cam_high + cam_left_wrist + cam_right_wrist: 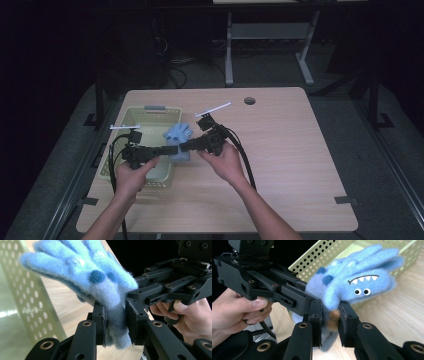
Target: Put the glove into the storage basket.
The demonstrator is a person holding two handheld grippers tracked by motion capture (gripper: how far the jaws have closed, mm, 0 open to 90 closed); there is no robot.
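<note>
We see both tongs closed on one fuzzy blue glove (179, 136), held just above the counter (280, 165) beside a basket (131, 120). The left tongs (115, 325) pinch its cuff, and the right tongs (330, 322) clamp the same cuff from the opposite side. The glove is soft fleece (with a toothy monster face). The basket is pale green perforated plastic; the counter is light wood in a dark room.

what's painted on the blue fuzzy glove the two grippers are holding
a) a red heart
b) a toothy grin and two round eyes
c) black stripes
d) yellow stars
b: in the right gripper view the blue glove shows a dark mouth line with white teeth above two white eyes, while the right gripper and the left gripper both clamp its cuff.
</note>
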